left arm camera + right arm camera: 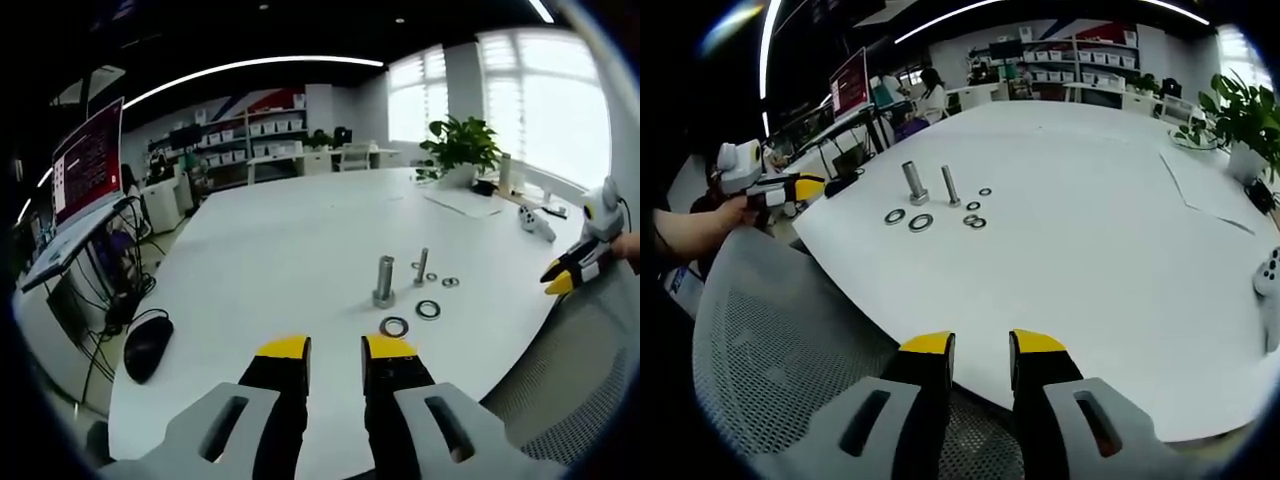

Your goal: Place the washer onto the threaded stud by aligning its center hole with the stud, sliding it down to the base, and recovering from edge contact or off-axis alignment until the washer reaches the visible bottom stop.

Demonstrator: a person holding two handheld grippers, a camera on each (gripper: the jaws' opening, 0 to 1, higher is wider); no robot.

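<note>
Two threaded studs stand upright on the white table point(300, 240): a thick stud point(384, 279) with a hex base and, just beside it, a thin stud point(421, 266). Neither carries a washer as far as can be seen. Several washers lie flat on the table around them: a large washer point(394, 326) nearest the left gripper, a second large washer point(428, 309) next to it, and smaller ones point(450, 282) near the thin stud's foot.

Left gripper point(336, 348): jaws apart with a narrow gap, nothing between them, held above the table short of the nearest washer. Right gripper point(975, 343): jaws likewise apart and empty, hanging over the mesh back of a chair point(780, 330) at the table edge, well apart from the studs; it also appears at the right edge of the left gripper view.

Progress, judged: not started. No washer picked, none aligned, none seated at a base. Left to do: pick one washer, centre its hole over a stud, slide it down to the bottom stop. Which stud fits which washer cannot be told
</note>
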